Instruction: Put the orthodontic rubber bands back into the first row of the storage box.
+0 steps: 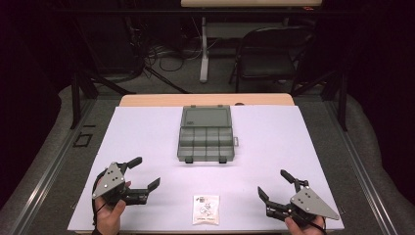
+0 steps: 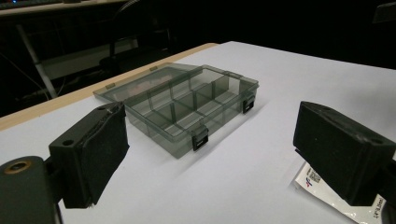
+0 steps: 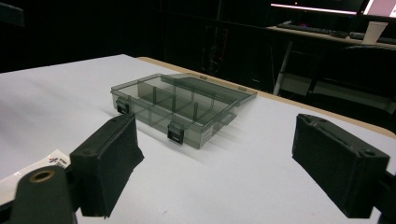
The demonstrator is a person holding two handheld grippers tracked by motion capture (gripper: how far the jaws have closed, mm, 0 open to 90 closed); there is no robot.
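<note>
Organizer box [image 1: 206,133] lies open mid-table; left claw [image 1: 146,173] and right claw [image 1: 274,185] gape wide.

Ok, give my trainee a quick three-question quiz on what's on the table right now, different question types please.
1. True or false: the lid of the organizer box is shut.
2. Multiple choice: the small white packet lies (A) inside the box, (B) on the white sheet near the front edge, between the two grippers, (C) on the folding chair.
3. Fill in: both the left gripper and the right gripper have their jaws ____ and hold nothing.

Key:
1. False; the lid lies open behind the compartments, which look empty.
2. B
3. open
</note>
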